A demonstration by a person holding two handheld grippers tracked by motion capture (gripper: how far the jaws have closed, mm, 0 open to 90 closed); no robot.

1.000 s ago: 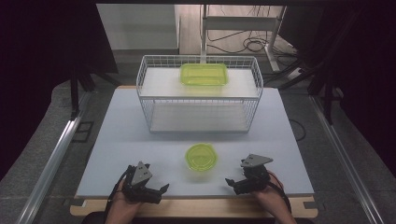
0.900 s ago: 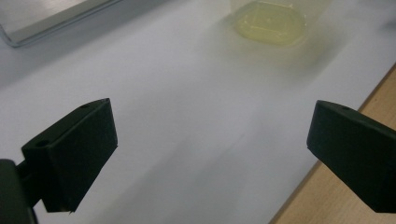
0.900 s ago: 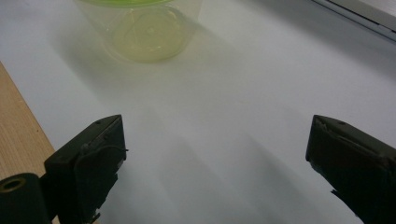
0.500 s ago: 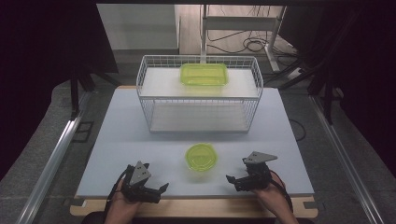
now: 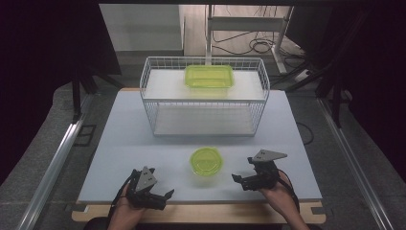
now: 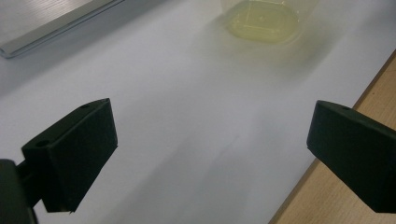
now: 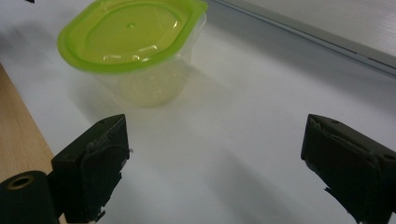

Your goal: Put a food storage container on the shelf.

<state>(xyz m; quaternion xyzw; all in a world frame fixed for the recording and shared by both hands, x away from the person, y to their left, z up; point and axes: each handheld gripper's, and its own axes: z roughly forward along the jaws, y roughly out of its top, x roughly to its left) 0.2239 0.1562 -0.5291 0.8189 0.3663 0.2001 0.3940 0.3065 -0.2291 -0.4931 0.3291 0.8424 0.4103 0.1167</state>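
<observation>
- Lately the right gripper (image 5: 245,179) has turned a little on the desk (image 5: 143,139), so its nose now aims more squarely leftward at the small lidded container (image 5: 206,161); the grey plate on top has swung with it.
- Its fingers (image 7: 95,163) are spread wide with nothing between them, and in the right gripper view the container (image 7: 135,51) sits ahead and to the left of the gap, near but not touching.
- That turn reads as lining up for a grasp: the container is the likely thing to be picked up, and the reach itself has not begun.
- Meanwhile the left gripper (image 5: 160,195) has stayed where it was at the near edge of the desk, fingers (image 6: 77,154) also spread and empty; in its own view the container (image 6: 264,21) lies farther off, across bare desk.
- The container stands upright, green lid on, in the near middle of the desk, between the two grippers and in front of the wire basket (image 5: 153,103).
- A larger green-lidded box (image 5: 209,76) rests on the upper shelf inside that basket and has not shifted.
</observation>
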